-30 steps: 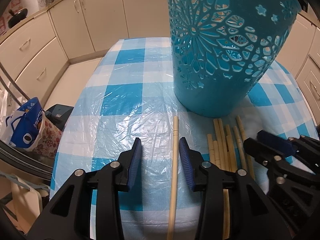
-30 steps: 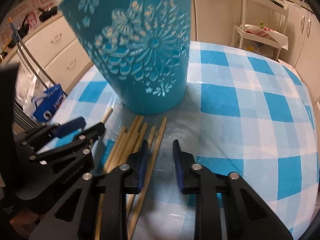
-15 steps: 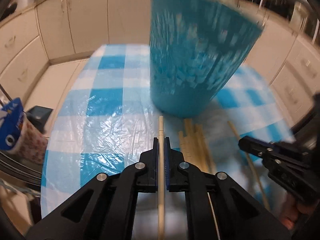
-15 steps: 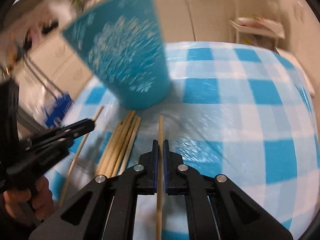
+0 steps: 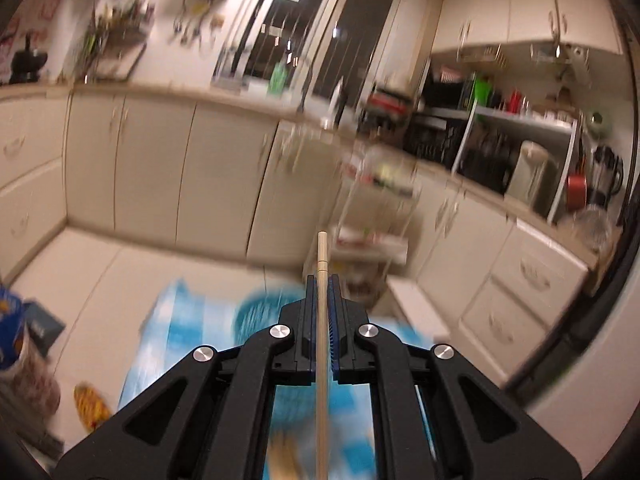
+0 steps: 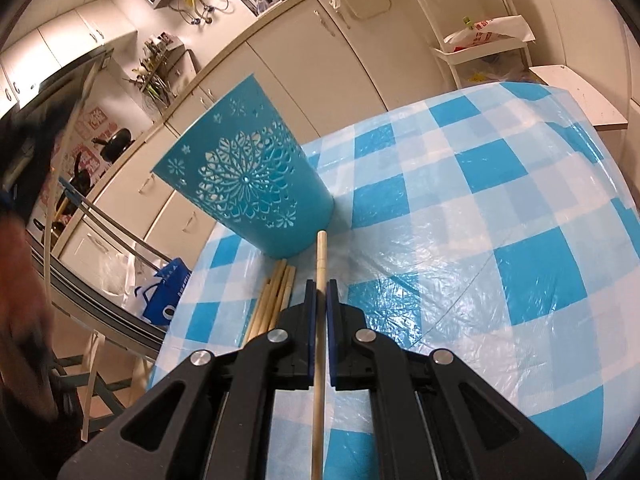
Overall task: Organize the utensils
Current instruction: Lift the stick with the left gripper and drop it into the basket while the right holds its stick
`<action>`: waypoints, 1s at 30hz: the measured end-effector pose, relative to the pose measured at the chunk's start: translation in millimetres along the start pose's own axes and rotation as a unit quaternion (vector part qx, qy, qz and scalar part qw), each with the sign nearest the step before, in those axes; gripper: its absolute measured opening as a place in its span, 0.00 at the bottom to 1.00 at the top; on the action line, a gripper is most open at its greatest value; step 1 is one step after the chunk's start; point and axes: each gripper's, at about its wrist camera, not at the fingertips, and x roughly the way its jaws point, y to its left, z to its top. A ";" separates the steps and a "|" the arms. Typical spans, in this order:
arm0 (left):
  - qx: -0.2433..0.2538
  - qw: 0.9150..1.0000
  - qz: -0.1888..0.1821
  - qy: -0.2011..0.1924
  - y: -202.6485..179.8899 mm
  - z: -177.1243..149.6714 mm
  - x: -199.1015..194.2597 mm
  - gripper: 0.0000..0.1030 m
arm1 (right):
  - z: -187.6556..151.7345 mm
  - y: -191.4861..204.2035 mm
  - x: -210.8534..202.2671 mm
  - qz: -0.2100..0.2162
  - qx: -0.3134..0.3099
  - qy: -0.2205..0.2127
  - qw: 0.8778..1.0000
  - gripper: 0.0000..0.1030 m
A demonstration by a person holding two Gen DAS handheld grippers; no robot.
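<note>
Your left gripper [image 5: 321, 284] is clenched on a pale wooden chopstick [image 5: 321, 344], whose tip sticks out past the pads, lifted above the blue-and-white checked tablecloth [image 5: 180, 320], which is blurred below. Your right gripper [image 6: 320, 288] is likewise clamped on a second wooden chopstick [image 6: 320, 320], its tip just short of the teal plastic cut-out basket [image 6: 248, 184]. The remaining bundle of wooden chopsticks [image 6: 274, 292] lies on the cloth just beside the basket's base.
</note>
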 end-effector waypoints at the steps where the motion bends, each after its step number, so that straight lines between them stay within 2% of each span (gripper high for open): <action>1: 0.003 1.000 0.004 -0.018 -5.3 8.2 5.3 0.05 | 0.3 -0.5 -1.4 0.000 0.001 -0.003 1.000 0.05; 4: 0.002 0.997 0.032 -0.066 -11.1 33.7 32.7 0.05 | 3.2 -3.9 -2.4 0.002 0.003 -0.013 1.000 0.05; 7: -0.016 0.996 0.054 -0.073 -4.9 37.2 61.8 0.05 | 5.9 -7.1 -2.3 0.002 0.003 -0.021 1.000 0.05; 10: -0.032 0.995 0.072 -0.064 6.5 33.6 85.7 0.05 | 7.4 -10.1 1.1 0.007 0.004 -0.022 1.000 0.05; 13: -0.027 0.995 0.085 -0.049 12.8 23.5 100.5 0.05 | 7.4 -13.3 5.7 0.010 0.008 -0.019 1.000 0.05; 18: -0.004 0.996 0.093 -0.013 14.8 3.0 102.7 0.05 | 6.9 -16.8 8.1 0.011 0.014 -0.017 1.000 0.05; 23: 0.004 0.995 0.095 0.025 20.1 -12.1 93.7 0.06 | 17.0 -9.2 -3.2 0.018 0.009 -0.037 0.999 0.05; 24: 0.004 0.995 0.095 0.027 21.4 -14.8 89.4 0.09 | 22.1 -5.1 -7.4 0.023 0.006 -0.045 0.999 0.05; 26: 0.003 0.994 0.102 0.031 26.6 -21.5 74.7 0.25 | 34.6 5.9 -16.1 0.034 -0.003 -0.065 0.997 0.05; 27: 0.001 0.994 0.107 0.030 29.1 -25.0 66.2 0.44 | 40.9 11.4 -19.8 0.040 -0.007 -0.074 0.996 0.05; 28: -0.001 0.993 0.114 0.027 31.2 -28.4 58.7 0.54 | 49.7 19.1 -23.5 0.049 -0.012 -0.086 0.995 0.05; 30: 0.001 0.992 0.124 0.027 36.5 -38.4 40.0 0.60 | 66.3 33.9 -28.5 0.065 -0.022 -0.107 0.992 0.05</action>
